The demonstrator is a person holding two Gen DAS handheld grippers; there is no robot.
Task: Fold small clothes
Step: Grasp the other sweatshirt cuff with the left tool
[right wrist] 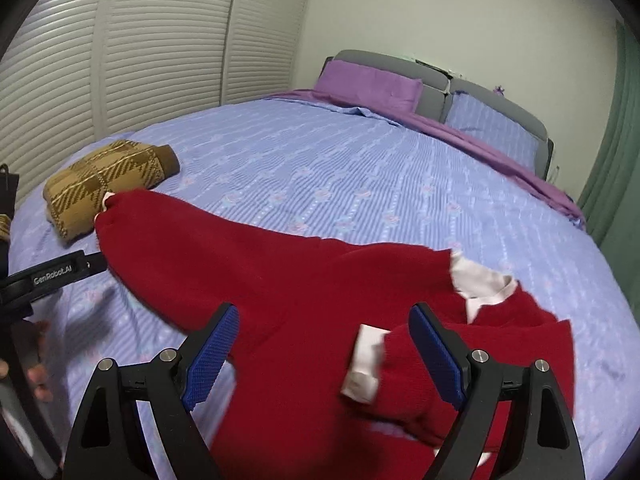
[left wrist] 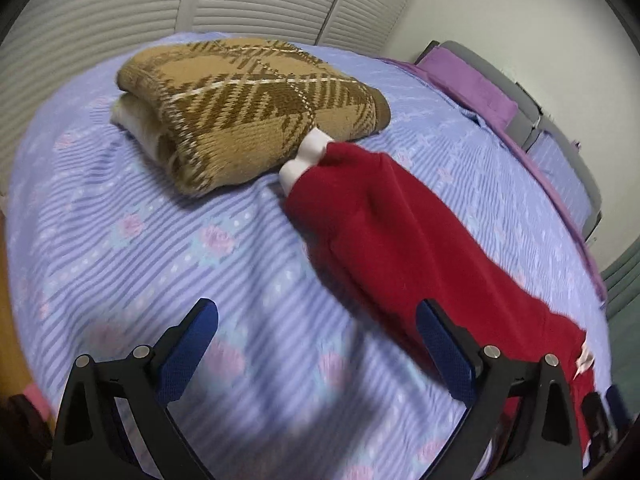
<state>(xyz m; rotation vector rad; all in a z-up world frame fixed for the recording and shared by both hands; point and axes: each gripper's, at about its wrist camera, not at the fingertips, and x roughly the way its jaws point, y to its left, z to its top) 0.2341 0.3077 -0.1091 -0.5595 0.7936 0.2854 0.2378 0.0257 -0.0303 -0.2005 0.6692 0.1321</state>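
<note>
A red sweater point(right wrist: 288, 292) with white cuffs and a white collar point(right wrist: 478, 284) lies on the bed. One sleeve point(left wrist: 384, 224) stretches out flat to a white cuff point(left wrist: 304, 160) that touches a folded tan plaid sweater point(left wrist: 248, 108). The other sleeve is folded over the body, its cuff point(right wrist: 366, 364) on top. My left gripper point(left wrist: 318, 344) is open and empty over the sheet, just left of the outstretched sleeve. My right gripper point(right wrist: 324, 352) is open and empty above the sweater's body, with the folded-in cuff between its fingers.
The bed point(right wrist: 360, 168) has a blue striped floral sheet. Purple and blue pillows point(right wrist: 372, 84) lie against a grey headboard. Louvred closet doors point(right wrist: 140, 40) stand beyond the far side. The left gripper's body point(right wrist: 52, 276) and a hand show at the right wrist view's left edge.
</note>
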